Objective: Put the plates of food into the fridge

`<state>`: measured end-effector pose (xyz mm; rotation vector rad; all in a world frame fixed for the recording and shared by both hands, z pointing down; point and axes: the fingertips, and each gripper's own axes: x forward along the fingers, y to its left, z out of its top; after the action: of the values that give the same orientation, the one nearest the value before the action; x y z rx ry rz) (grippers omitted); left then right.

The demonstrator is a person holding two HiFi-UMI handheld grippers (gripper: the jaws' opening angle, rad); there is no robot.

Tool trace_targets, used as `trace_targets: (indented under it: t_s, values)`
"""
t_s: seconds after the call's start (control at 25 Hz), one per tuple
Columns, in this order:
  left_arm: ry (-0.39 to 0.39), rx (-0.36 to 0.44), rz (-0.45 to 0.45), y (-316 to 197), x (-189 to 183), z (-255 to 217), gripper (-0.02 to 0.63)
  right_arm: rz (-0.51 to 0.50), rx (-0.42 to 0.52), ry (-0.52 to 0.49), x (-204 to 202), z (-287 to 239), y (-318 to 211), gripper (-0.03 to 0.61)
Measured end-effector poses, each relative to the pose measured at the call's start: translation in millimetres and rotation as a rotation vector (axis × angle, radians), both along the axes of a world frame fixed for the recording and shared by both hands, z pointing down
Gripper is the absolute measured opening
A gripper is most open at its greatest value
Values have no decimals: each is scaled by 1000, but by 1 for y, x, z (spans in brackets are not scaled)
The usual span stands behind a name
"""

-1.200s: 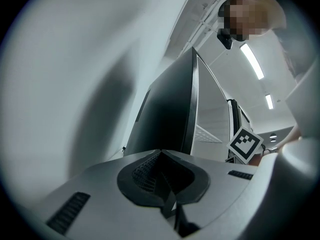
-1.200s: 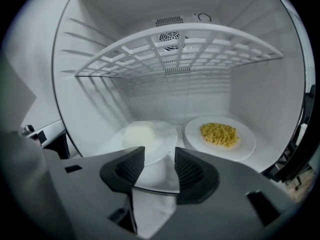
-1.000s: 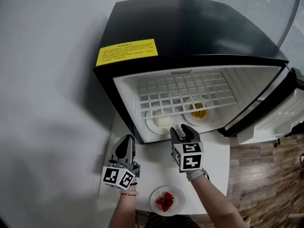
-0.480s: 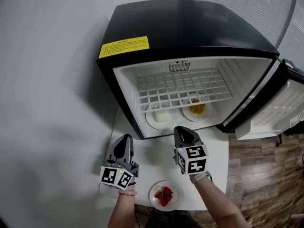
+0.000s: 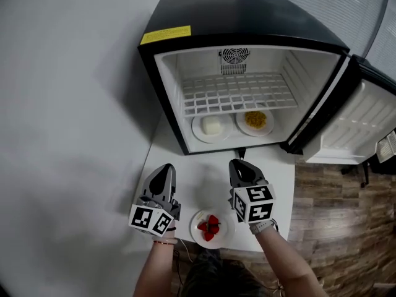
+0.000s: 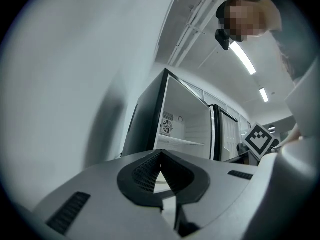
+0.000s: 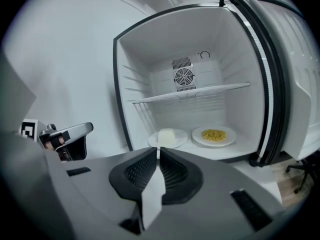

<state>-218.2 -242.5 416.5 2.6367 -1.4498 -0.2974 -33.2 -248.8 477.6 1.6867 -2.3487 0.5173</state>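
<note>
Inside the open black fridge [image 5: 247,17], on its floor, stand a plate with a white block [image 5: 211,126] and a plate of yellow food [image 5: 256,120]; both also show as the white-block plate [image 7: 167,137] and the yellow plate [image 7: 214,135]. A plate of strawberries [image 5: 210,228] lies on the white table [image 5: 185,166] near its front edge, between my grippers. My left gripper [image 5: 166,167] [image 6: 160,156] is shut and empty. My right gripper [image 5: 237,164] [image 7: 158,151] has just been closing; it is shut with nothing between its jaws.
A white wire shelf [image 5: 238,94] spans the fridge above the two plates. The fridge door [image 5: 365,122] hangs open to the right. A grey wall runs along the left, and wood flooring [image 5: 334,190] lies at the right.
Both grippers have drawn back from the fridge mouth toward the table's front edge. The right jaws, open one second ago, are closed now. The strawberry plate now sits between the grippers.
</note>
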Motion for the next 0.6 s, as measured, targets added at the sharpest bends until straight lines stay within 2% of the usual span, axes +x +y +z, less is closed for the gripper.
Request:
trace_targets:
  t_s: [0.12, 0.44, 0.6]
  values:
    - [-11, 6, -1, 20, 2, -6, 6, -13, -9, -11, 1, 0, 28, 25]
    - [-29, -27, -21, 100, 0, 5, 6, -34, -126, -87, -5, 37, 126, 26]
    - [-26, -42, -29, 137, 5, 13, 6, -59, -146, -159, -17, 37, 168, 26]
